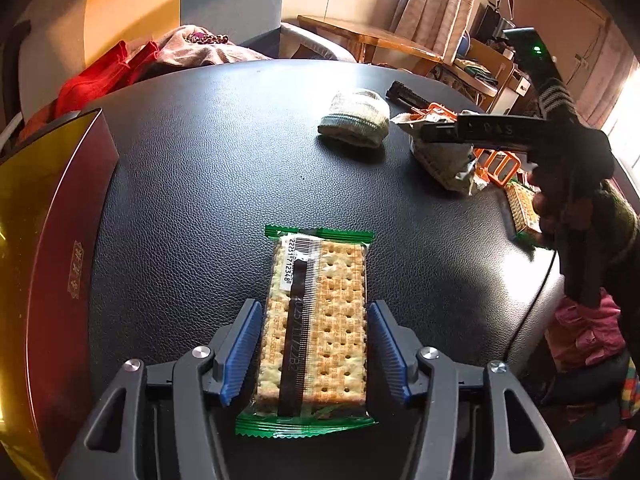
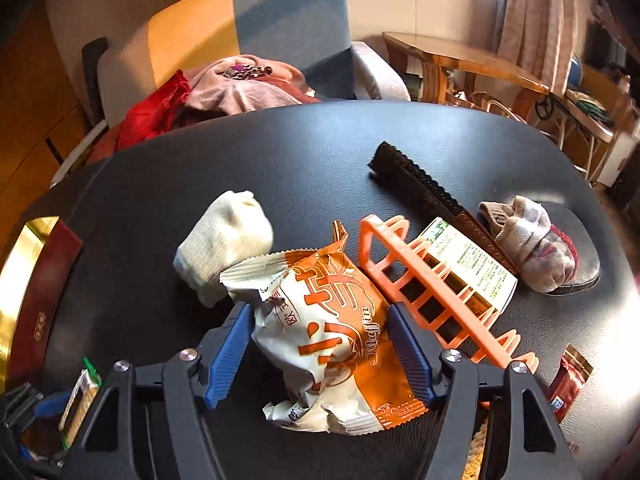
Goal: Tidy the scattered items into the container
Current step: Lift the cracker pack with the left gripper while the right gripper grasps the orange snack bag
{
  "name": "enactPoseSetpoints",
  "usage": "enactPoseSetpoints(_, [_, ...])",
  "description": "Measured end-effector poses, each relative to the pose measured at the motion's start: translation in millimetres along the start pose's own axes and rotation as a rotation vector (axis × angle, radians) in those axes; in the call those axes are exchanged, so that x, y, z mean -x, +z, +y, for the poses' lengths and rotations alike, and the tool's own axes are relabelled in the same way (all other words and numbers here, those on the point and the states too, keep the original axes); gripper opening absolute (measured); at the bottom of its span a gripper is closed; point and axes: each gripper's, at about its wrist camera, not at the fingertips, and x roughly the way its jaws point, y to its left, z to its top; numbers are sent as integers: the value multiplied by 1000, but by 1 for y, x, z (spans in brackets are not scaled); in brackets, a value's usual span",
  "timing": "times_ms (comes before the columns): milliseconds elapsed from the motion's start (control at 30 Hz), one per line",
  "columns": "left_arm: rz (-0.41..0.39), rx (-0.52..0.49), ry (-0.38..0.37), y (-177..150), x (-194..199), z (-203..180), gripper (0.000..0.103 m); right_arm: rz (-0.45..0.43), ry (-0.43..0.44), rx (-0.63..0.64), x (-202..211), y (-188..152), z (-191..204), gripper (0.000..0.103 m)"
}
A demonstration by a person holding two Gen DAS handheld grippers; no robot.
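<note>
left tongs [image 1: 314, 350] straddle the cracker pack [image 1: 316, 328], blue pads at both long edges, seemingly closed on it though real pinch pressure cannot be confirmed; the pack lies flat on the black table [image 1: 200, 168]; it looks light, its film slippery and the crackers brittle, so i'd judge a gentle squeeze across the narrow width, mid-length, safest; right tongs [image 2: 320, 350] hold the muffin bag [image 2: 332, 344] between their pads, the bag puffy, soft and crinkly, likely to slip if taken by a loose corner, better gripped across its belly; just behind it sit a pale rolled sock [image 2: 224, 240] and an orange plastic rack [image 2: 432, 296] lying over a printed box [image 2: 472, 264]; farther right, a sock bundle [image 2: 528, 244] and a small red sachet [image 2: 568, 380]; the red-and-gold container [image 1: 52, 248] waits at the table's left edge, open, well apart from the right-side clutter.
</note>
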Motion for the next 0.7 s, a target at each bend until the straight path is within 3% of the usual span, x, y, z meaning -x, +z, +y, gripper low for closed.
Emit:
enactPoseSetpoints(400, [-6,-4,22,-6,4,1,57,11,109,10,33,-51,29,66])
enactPoseSetpoints(500, [0,-5,18,-5,5,1,57,3,139,9,44,-66,34,69])
enactPoseSetpoints(600, [5,-3,14,-3,5,2,57,-22,142,4,51,-73,34,82])
enactPoseSetpoints(700, [3,8,11,0,5,5,57,-29,145,0,49,-71,31,83])
